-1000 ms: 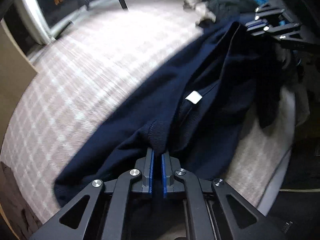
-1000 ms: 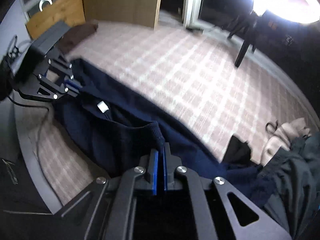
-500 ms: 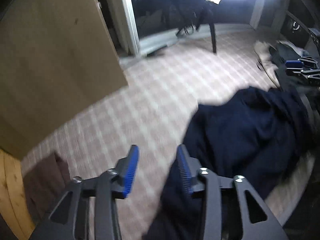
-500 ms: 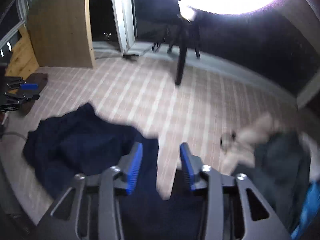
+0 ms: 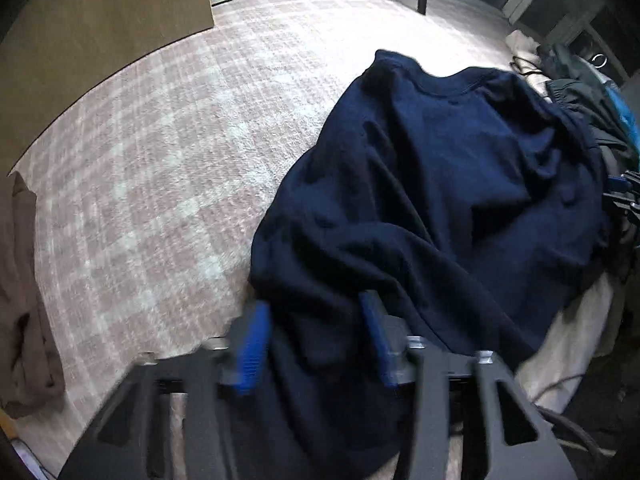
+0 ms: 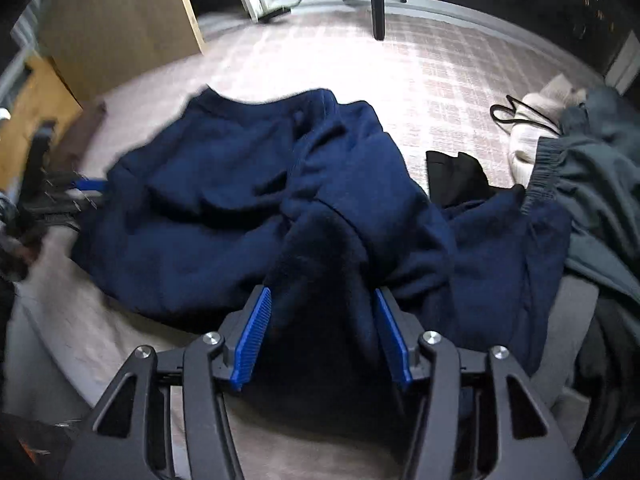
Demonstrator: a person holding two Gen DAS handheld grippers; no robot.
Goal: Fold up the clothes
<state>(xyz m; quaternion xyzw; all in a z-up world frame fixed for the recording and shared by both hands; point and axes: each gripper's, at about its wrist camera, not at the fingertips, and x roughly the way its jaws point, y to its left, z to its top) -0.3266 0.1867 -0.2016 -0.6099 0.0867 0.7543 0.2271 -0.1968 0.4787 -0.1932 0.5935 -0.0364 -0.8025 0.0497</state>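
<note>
While navy sweatshirt [image 5: 440, 184] lies crumpled on checked carpet [image 5: 160, 160], left gripper [image 5: 316, 340] jaws are closing, right gripper [image 6: 322, 332] jaws opening, fabric between both, unpinched.

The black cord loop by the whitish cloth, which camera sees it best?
The right wrist view: the black cord lies sharp and whole on the whitish cloth. The left wrist view catches only a thin piece at the far edge.

Left claw [image 5: 314, 344] closing, right claw [image 6: 322, 336] opening, both pointing steeply down.
</note>
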